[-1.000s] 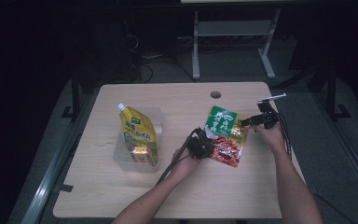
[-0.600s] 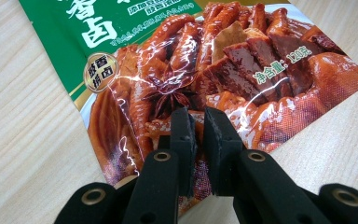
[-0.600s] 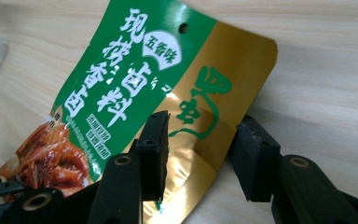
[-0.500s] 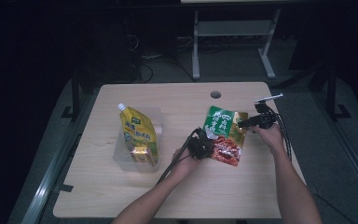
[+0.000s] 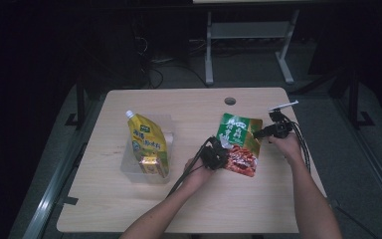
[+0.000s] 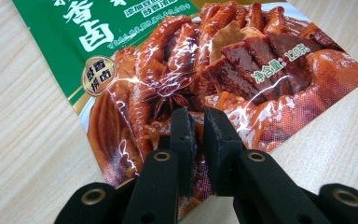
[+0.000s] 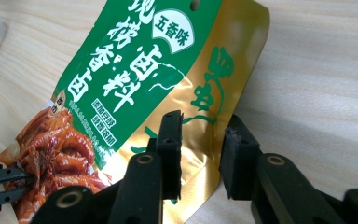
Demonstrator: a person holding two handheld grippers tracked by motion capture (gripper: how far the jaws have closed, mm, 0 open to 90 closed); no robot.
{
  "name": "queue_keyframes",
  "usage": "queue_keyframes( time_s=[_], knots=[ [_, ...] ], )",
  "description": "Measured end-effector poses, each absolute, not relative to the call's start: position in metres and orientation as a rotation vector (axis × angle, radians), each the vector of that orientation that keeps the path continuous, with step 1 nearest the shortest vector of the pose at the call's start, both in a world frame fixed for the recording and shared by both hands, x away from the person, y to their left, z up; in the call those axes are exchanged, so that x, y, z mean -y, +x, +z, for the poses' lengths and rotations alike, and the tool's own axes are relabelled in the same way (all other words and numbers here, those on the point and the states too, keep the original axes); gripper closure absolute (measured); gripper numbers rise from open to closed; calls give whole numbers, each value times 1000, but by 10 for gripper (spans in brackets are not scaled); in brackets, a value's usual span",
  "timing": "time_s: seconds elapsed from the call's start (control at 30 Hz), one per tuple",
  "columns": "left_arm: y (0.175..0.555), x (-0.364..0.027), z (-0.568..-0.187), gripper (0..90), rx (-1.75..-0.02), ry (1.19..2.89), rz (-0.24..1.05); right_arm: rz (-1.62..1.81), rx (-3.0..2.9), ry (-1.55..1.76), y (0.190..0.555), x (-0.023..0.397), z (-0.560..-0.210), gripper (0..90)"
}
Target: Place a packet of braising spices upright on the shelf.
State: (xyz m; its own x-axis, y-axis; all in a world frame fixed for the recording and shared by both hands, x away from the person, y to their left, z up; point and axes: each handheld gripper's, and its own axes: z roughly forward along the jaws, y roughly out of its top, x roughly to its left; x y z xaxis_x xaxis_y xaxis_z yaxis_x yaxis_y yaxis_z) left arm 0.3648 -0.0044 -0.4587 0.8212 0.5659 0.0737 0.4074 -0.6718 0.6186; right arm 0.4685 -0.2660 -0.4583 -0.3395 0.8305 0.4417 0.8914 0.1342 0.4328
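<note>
Dark room, pale wooden table [image 5: 144, 209]. Glossy green-and-gold foil seasoning pouch with red meat print [image 5: 238, 144] lies right of frame centre. Left gripper [image 6: 196, 122] is pinched tight on its lower printed edge. Right gripper [image 7: 200, 135] has just been closing; its jaws straddle the gold edge, pads not yet pressing. Pouch looks light, floppy and slick, so grip the flat seams. Yellow spouted pouch [image 5: 146, 144] stands in a clear tray [image 5: 129, 167], centre-left.

Glossy foil seasoning pouch [image 6: 223, 60], matt black plastic claw [image 6: 199, 122], pale wood-grain table [image 5: 179, 107]
</note>
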Motion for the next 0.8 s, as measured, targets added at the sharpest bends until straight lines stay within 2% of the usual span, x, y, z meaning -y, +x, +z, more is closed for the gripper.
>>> queue_keyframes(
  time_s=[0.17,0.33,0.6,0.63,0.8],
  knots=[
    [365,4,-459,818,-709,2404,344,-1017,2297,-1778,471,266,-461,689],
    [365,5,-459,817,-716,2395,342,-1041,2299,-1796,474,261,-462,685],
    [366,4,-459,816,-712,2398,337,-1030,2293,-1716,474,258,-463,754],
    [365,4,-459,813,-713,2396,340,-1018,2294,-1735,474,258,-463,798],
    [365,4,-459,809,-716,2391,343,-1002,2320,-1752,473,253,-463,862]
  ],
)
